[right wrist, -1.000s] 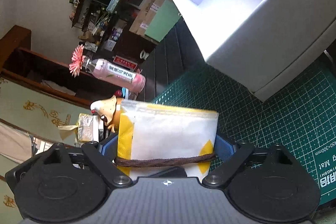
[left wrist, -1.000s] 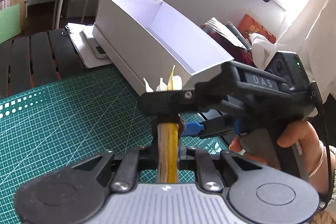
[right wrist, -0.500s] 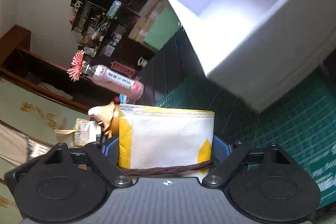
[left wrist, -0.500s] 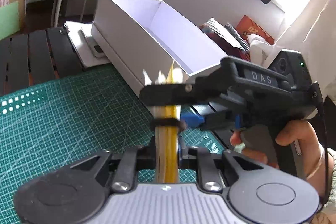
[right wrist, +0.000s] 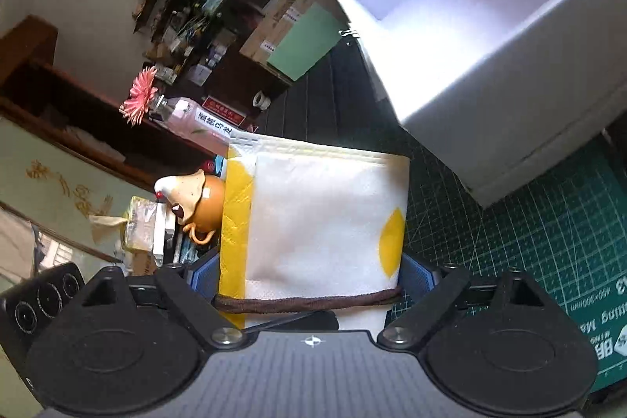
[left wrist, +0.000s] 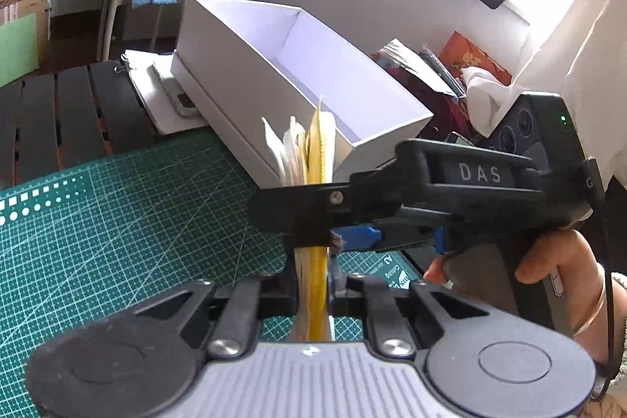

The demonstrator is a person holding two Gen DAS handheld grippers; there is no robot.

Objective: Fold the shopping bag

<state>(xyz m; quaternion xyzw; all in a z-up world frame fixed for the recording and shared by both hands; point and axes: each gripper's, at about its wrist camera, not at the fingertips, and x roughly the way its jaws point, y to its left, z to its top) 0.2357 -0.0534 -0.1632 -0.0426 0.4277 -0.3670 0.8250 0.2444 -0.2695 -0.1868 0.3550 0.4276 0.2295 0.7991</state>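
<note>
The folded shopping bag (right wrist: 321, 218) is a flat white and yellow packet, seen edge-on in the left wrist view (left wrist: 311, 159). A brown elastic band (right wrist: 309, 302) runs across its lower part. My left gripper (left wrist: 311, 285) is shut on the bag's lower edge and holds it upright above the green cutting mat (left wrist: 117, 222). My right gripper (right wrist: 313, 281) stands wide, its fingers spread on either side of the bag with the band stretched between them. In the left wrist view the right gripper (left wrist: 313, 222) crosses in from the right around the bag.
An open white box (left wrist: 298, 73) stands just behind the bag; it also shows in the right wrist view (right wrist: 490, 38). Dark table slats (left wrist: 58, 116) lie at the left. Books and cloth (left wrist: 462, 77) are piled at the right. Shelves with clutter (right wrist: 196, 26) are beyond.
The bag has slid further up through the right gripper, so more of it sticks out above. The band now sits lower on the bag. The box looms closer in the right view.
</note>
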